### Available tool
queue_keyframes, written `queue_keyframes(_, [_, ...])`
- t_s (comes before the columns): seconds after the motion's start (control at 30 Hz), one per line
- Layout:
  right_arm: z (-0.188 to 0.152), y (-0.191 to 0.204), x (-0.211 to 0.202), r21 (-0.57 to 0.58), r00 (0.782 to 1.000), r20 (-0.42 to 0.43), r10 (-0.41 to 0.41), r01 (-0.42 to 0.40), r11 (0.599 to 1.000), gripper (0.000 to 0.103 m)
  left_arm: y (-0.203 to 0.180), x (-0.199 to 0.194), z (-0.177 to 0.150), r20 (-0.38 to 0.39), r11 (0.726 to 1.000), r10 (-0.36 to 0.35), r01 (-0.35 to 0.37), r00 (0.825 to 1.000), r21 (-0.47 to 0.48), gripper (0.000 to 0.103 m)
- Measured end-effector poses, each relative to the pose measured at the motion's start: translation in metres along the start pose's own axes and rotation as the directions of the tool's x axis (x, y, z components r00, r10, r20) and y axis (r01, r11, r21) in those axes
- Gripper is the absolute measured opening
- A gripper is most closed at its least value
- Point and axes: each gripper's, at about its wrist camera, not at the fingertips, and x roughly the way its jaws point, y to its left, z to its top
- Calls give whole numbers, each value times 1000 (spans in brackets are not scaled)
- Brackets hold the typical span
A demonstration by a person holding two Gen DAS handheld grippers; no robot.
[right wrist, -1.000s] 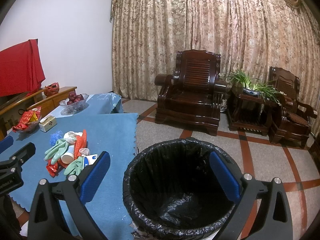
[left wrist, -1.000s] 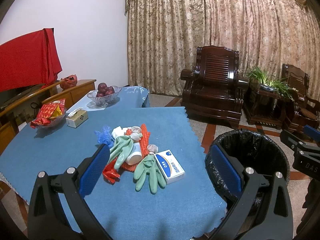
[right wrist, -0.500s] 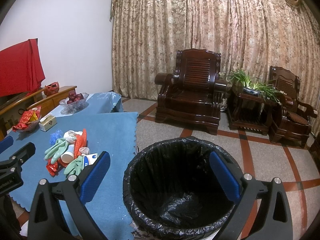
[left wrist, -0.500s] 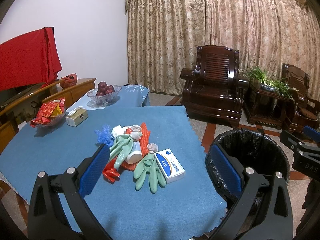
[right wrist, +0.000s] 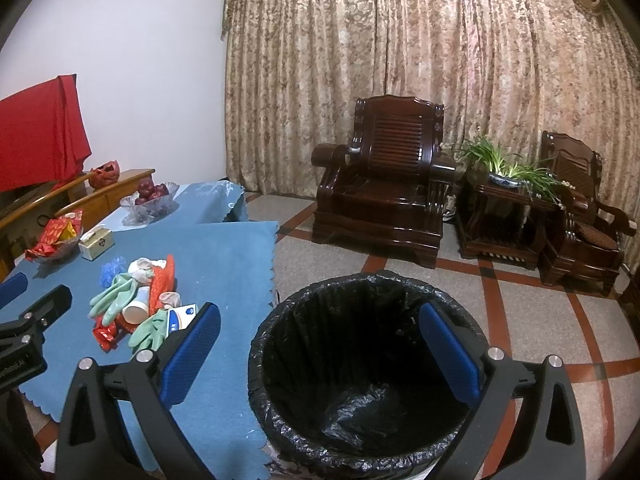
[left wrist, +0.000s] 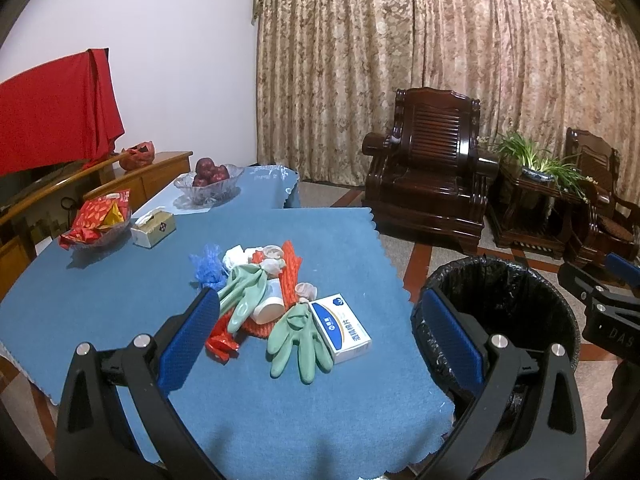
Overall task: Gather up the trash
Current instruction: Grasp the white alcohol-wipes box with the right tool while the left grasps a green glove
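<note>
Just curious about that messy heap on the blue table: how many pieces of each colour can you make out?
Green rubber gloves: 2
Red foam net and wrapper: 2
White bottle, blue-white box: 2
Blue mesh: 1
Total: 7, plus small crumpled bits too tangled to count.

Black gripper frames, blue textured fingers [left wrist: 188,338], silver screws [right wrist: 495,353]

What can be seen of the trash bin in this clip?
The trash bin is round and stands upright on the tiled floor just beside the blue-clothed table's edge. A crinkled black plastic liner is folded over its rim and covers the inside. It looks empty: only bunched liner shows at the bottom. The open right gripper hovers above it; nothing visibly touches it.
</note>
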Motion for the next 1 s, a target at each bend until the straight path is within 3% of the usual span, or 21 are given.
queue_keyframes(0.13, [-6,13,10,-11,1000,-3,17,-17,1000,97,4,5,0,-3,1000,9,-9,1000,-8,98])
queue_keyframes(0.43, [-12,62,26,-67,992,-9,129,-130,989,97,54,25,3,-23,987,154,-155,988,-45,98])
queue_keyframes(0.57, [-15,95,47,-100,978,-40,204,-207,973,97,76,33,-3,-34,978,201,-202,979,-51,98])
queue_keyframes(0.73, [-29,134,76,-125,956,-97,278,-289,949,88,99,50,-13,-65,970,233,-237,970,-53,98])
queue_keyframes(0.9, [-41,153,123,-141,937,-188,294,-322,936,72,118,70,-25,-100,968,236,-243,967,-62,98])
queue_keyframes(1.0, [-55,164,145,-145,927,-239,288,-327,934,69,125,80,-33,-127,969,231,-240,964,-58,98])
